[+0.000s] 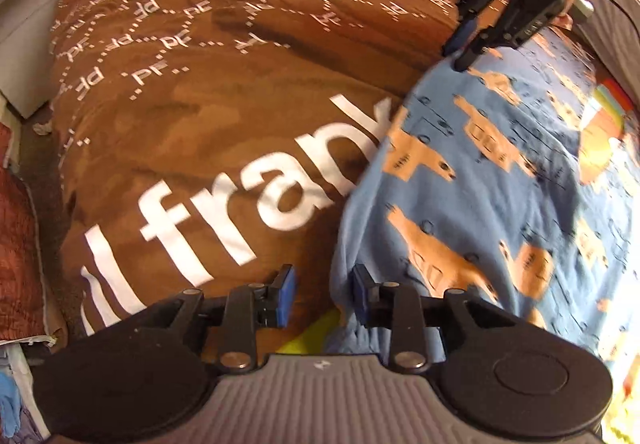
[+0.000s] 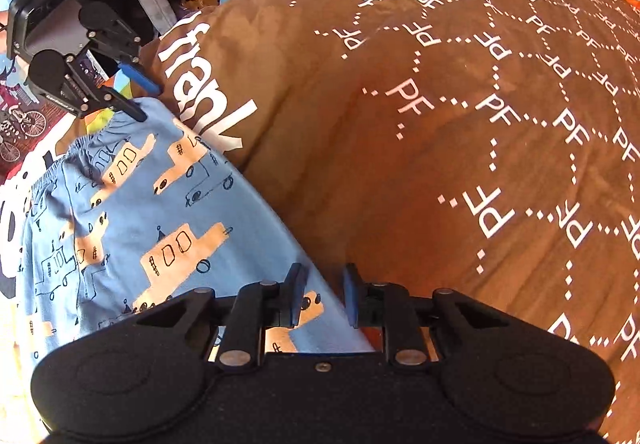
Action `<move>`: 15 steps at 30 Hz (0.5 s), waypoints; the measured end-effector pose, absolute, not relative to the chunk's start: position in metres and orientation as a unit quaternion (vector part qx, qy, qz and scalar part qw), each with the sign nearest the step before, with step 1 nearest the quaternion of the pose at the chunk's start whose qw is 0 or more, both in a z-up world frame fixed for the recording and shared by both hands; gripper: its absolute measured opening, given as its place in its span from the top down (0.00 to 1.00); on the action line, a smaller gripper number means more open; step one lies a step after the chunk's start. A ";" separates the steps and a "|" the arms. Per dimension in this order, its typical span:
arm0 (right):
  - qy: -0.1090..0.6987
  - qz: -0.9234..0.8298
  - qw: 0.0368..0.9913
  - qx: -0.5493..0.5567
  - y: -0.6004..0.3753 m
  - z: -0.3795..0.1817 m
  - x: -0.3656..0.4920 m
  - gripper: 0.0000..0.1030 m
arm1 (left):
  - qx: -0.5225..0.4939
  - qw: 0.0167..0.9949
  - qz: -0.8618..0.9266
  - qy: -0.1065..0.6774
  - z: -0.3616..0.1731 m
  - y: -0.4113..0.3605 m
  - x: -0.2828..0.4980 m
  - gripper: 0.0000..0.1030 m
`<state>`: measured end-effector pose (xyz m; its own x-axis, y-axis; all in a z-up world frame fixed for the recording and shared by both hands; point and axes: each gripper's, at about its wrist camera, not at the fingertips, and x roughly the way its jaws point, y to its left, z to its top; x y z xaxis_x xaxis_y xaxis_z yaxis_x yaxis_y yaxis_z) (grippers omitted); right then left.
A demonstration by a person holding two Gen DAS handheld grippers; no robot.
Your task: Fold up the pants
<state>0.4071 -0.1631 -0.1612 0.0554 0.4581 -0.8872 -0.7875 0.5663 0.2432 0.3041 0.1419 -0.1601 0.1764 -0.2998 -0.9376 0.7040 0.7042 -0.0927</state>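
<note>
one blue pants point(image 2: 132, 212), orange car print, flat.

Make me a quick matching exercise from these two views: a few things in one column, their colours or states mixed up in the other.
Things:
1. pants
2. bed cover
3. left gripper
4. right gripper

Descriptions:
A. brown with white letters
B. jaws apart over the long straight edge of the pants
C. blue with orange vehicles
D. jaws apart at the elastic-waist end of the pants

Pairs: 1-C, 2-A, 3-D, 4-B
</note>
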 end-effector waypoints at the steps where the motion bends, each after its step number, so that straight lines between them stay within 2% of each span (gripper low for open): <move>1: 0.529 0.440 0.708 -0.158 -0.160 -0.162 0.405 0.76 | 0.184 0.740 -0.343 0.548 -0.159 0.143 0.304 0.68; 2: 0.529 0.440 0.708 -0.160 -0.159 -0.162 0.404 0.76 | 0.183 0.736 -0.348 0.551 -0.159 0.144 0.303 0.70; 3: 0.529 0.442 0.707 -0.160 -0.159 -0.163 0.404 0.76 | 0.184 0.734 -0.351 0.551 -0.159 0.145 0.302 0.78; 4: 0.529 0.442 0.707 -0.159 -0.158 -0.163 0.404 0.80 | 0.189 0.736 -0.349 0.549 -0.160 0.145 0.301 0.87; 6: 0.527 0.443 0.708 -0.156 -0.159 -0.163 0.405 0.98 | 0.196 0.742 -0.339 0.544 -0.162 0.144 0.300 0.93; 8: 0.519 0.438 0.717 -0.155 -0.160 -0.161 0.405 1.00 | 0.202 0.758 -0.321 0.530 -0.161 0.144 0.300 0.97; 12: 0.514 0.413 0.734 -0.162 -0.159 -0.164 0.405 0.99 | 0.180 0.766 -0.301 0.539 -0.163 0.145 0.300 0.95; 13: 0.519 0.411 0.732 -0.160 -0.159 -0.165 0.405 0.97 | 0.183 0.766 -0.299 0.539 -0.163 0.144 0.299 0.91; 15: 0.521 0.415 0.732 -0.144 -0.162 -0.161 0.407 0.87 | 0.186 0.767 -0.301 0.536 -0.157 0.146 0.299 0.70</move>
<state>0.4070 -0.1620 -0.1613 0.1135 0.4567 -0.8823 -0.7575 0.6145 0.2206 0.2992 0.1460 -0.1570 0.2446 -0.2617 -0.9336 0.6607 0.7497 -0.0371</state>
